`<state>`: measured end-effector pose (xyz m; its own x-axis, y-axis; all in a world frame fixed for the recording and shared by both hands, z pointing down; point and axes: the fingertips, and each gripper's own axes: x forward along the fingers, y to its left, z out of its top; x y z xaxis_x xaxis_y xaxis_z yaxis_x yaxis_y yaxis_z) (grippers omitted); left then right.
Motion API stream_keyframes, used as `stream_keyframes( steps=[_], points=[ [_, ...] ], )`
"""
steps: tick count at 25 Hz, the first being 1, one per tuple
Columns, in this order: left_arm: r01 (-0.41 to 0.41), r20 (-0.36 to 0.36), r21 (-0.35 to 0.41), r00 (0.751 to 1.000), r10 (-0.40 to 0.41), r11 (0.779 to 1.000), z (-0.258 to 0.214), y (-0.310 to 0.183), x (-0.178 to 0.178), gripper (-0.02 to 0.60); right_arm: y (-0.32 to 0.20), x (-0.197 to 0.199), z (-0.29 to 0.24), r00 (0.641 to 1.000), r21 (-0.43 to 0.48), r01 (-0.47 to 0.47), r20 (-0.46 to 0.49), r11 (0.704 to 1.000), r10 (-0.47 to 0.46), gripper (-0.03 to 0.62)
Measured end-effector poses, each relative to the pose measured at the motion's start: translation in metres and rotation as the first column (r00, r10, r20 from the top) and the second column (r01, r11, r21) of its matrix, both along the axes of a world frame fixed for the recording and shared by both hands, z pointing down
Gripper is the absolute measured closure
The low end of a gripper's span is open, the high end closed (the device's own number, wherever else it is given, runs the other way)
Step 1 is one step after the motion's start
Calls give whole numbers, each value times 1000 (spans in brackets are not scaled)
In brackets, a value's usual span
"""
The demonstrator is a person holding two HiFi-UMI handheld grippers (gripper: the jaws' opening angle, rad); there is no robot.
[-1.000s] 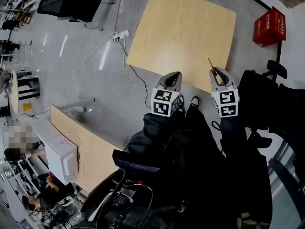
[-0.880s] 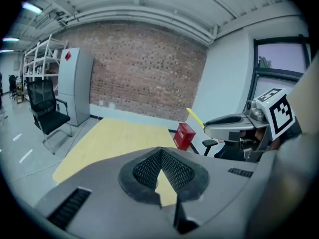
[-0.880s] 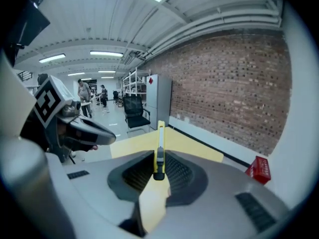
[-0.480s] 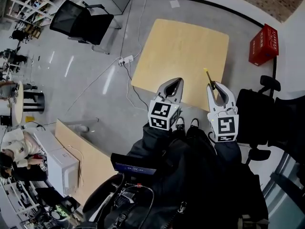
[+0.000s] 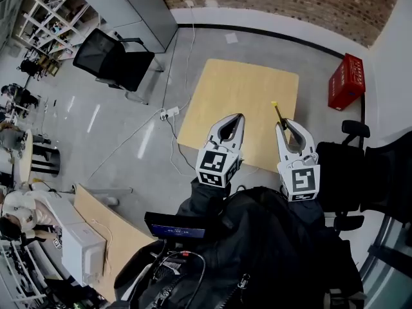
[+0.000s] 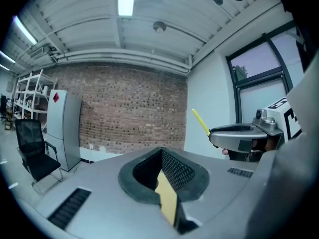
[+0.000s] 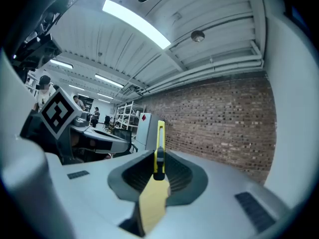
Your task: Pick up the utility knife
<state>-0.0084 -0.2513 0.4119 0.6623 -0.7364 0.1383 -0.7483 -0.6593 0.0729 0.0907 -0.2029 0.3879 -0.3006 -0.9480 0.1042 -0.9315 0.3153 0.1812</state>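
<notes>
The utility knife [image 5: 278, 113], yellow with a dark slider, sticks up out of my right gripper [image 5: 284, 125], which is shut on it. In the right gripper view the knife [image 7: 159, 151] stands upright between the closed jaws of my right gripper [image 7: 158, 159]. My left gripper [image 5: 239, 117] is beside it, shut and holding nothing. From the left gripper view my left gripper [image 6: 162, 154] shows closed jaws, with the right gripper [image 6: 238, 133] and the knife's yellow end [image 6: 201, 122] off to the right. Both hover above the near edge of the wooden table [image 5: 235, 95].
A red crate [image 5: 342, 82] sits on the floor right of the table. A black office chair [image 5: 113, 59] and a grey cabinet [image 5: 132, 8] stand at the left, another black chair [image 5: 360, 166] at the right. A cable and power strip [image 5: 168, 112] lie on the floor.
The head view has tilted up and now takes in the brick wall. Both grippers have moved a little forward over the table's near edge. The knife stays in the right gripper.
</notes>
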Motion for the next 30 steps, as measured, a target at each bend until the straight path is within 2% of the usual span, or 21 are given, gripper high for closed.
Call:
stream_keyframes(
  steps=[18,30],
  points=[
    [-7,-10,167,1000,9,986,-50,-15,9,581,-21,9,-44,1000,144,-19,23,989,16,525],
    [9,-10,167,1000,-7,986,-49,-17,6,581,-24,4,-47,999,163,3,38,987,-10,525]
  ],
)
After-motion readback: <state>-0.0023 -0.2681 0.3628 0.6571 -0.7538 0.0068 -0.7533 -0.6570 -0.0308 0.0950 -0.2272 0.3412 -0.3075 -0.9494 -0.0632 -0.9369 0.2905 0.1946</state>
